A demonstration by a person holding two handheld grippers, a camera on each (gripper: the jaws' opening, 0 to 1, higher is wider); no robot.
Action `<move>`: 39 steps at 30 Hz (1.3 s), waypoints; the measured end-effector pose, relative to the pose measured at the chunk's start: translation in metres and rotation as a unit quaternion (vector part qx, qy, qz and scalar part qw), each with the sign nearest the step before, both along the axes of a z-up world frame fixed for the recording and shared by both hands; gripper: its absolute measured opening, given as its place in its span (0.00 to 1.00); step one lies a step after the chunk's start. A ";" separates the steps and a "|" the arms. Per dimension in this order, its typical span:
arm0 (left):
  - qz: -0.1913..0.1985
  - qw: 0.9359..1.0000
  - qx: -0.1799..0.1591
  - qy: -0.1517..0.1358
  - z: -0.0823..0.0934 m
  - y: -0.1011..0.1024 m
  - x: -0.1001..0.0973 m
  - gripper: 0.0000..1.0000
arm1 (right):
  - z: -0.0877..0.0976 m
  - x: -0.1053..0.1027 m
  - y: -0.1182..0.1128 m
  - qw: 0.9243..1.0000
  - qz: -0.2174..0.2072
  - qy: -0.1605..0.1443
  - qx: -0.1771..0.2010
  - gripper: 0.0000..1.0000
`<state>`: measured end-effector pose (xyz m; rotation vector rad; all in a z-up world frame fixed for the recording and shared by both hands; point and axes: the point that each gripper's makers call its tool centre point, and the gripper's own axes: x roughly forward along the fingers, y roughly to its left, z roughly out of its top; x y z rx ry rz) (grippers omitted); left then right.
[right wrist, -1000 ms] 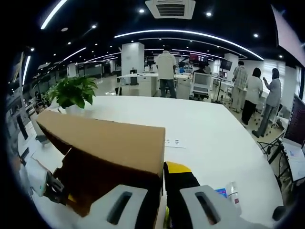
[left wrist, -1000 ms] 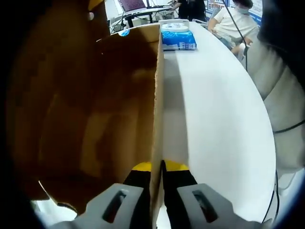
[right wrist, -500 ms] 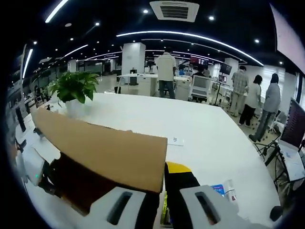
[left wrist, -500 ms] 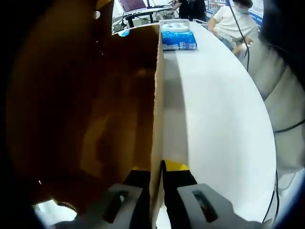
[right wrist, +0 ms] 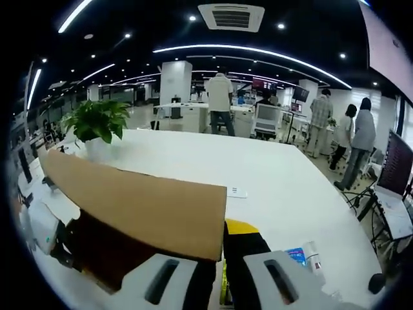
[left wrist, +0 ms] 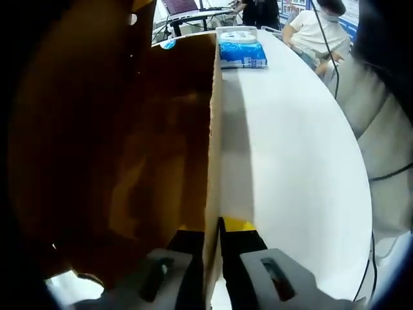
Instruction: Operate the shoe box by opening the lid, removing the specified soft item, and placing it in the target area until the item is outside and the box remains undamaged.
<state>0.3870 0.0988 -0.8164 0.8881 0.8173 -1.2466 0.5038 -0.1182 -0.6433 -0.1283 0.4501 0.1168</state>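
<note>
- Shoe box (left wrist: pixel 129 161) sits on the white table (left wrist: pixel 290 161); the left gripper (left wrist: pixel 213 271) pinches its side wall edge-on between both jaws.
- Lid (right wrist: pixel 148 206) tilts up, clamped at its near corner by the right gripper (right wrist: pixel 219 278).
- Ahead of the left jaws, a blue tissue pack (left wrist: pixel 241 53); ahead of the right gripper, a potted plant (right wrist: pixel 97 123).

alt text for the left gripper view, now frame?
The left gripper is shut on the edge of a brown cardboard shoe box wall, seen edge-on and running away up the view. Left of it is the box's dim brown interior; right of it a white table, with a blue packet at its far end.
</note>
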 end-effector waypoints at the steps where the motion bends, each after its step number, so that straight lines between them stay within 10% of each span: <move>1: 0.000 1.000 0.001 0.000 0.000 0.000 0.000 0.02 | 0.000 0.000 0.000 1.000 0.000 0.000 -0.001 0.00; 26: 0.117 0.984 -0.129 -0.035 0.060 -0.019 0.005 0.38 | 0.000 -0.001 0.002 1.000 -0.006 -0.006 -0.001 0.00; 31: 0.223 0.953 -0.206 0.009 0.080 -0.018 0.004 0.38 | -0.001 -0.002 0.002 1.000 -0.005 -0.006 -0.001 0.00; 39: 0.309 0.916 -0.257 -0.008 0.111 -0.004 0.019 0.51 | -0.005 -0.007 0.002 1.000 -0.005 -0.001 0.001 0.00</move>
